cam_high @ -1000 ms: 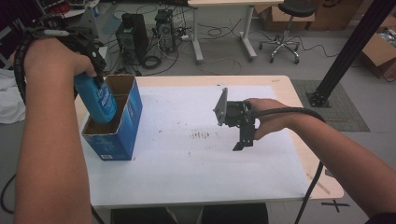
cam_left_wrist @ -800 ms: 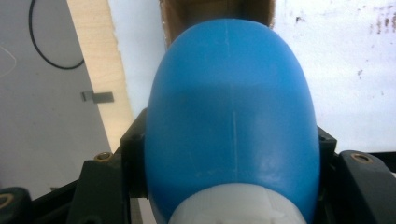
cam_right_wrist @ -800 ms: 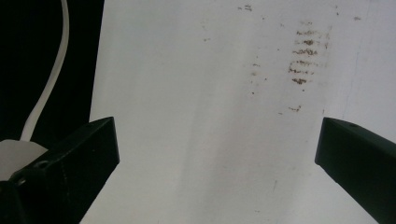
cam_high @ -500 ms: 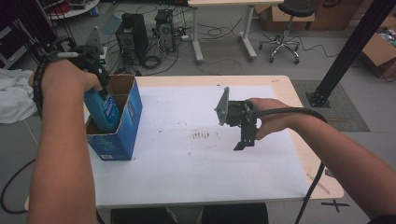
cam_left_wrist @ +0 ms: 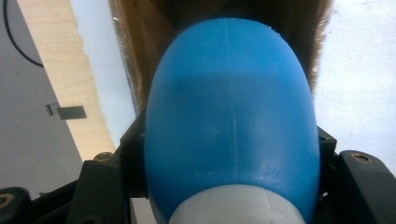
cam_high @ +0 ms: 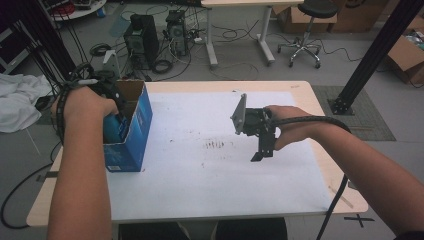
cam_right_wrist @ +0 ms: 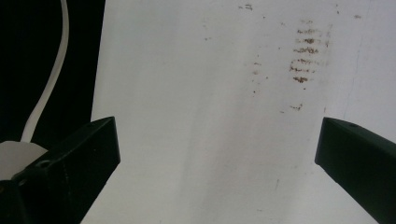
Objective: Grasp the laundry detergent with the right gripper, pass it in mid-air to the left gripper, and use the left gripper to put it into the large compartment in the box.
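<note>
**Blue bottle in the box at the left edge of the table**

High view. Left tool [cam_high: 111, 107] sits at the open top of the blue cardboard box with brown inner walls [cam_high: 131, 131], which stands upright at the left edge of the table [cam_high: 210, 195], on the white sheet covering the tabletop [cam_high: 200, 175]. The blue plastic bottle [cam_high: 116, 131] is partly inside the box; only a patch of it shows beneath the left hand [cam_high: 85, 102]. Right tool [cam_high: 262, 152] hangs over the middle-right of the table, jaws pointing down toward the sheet, well apart from the box. Grey three-cornered plate stands up on its top. A patch of small brown marks [cam_high: 215, 145] lies on the sheet between box and right tool.

Left gripper view. The blue bottle [cam_left_wrist: 232, 121] is clamped between the two black jaws, one pressing each flank; its white cap end [cam_left_wrist: 233, 207] is nearest the camera. Past the bottle's far end, brown cardboard walls [cam_left_wrist: 140, 51]. White sheet and the pale wooden table edge [cam_left_wrist: 60, 60] show to either side.

Right gripper view. Right tool [cam_right_wrist: 217, 149] stands wide, the two black jaws far apart with nothing between them. Beneath is bare white sheet [cam_right_wrist: 187, 116] with rows of brown smudges [cam_right_wrist: 301, 56] toward the upper right. The sheet's edge runs along the left; a white cable [cam_right_wrist: 49, 88] curves across dark ground beyond it.
</note>
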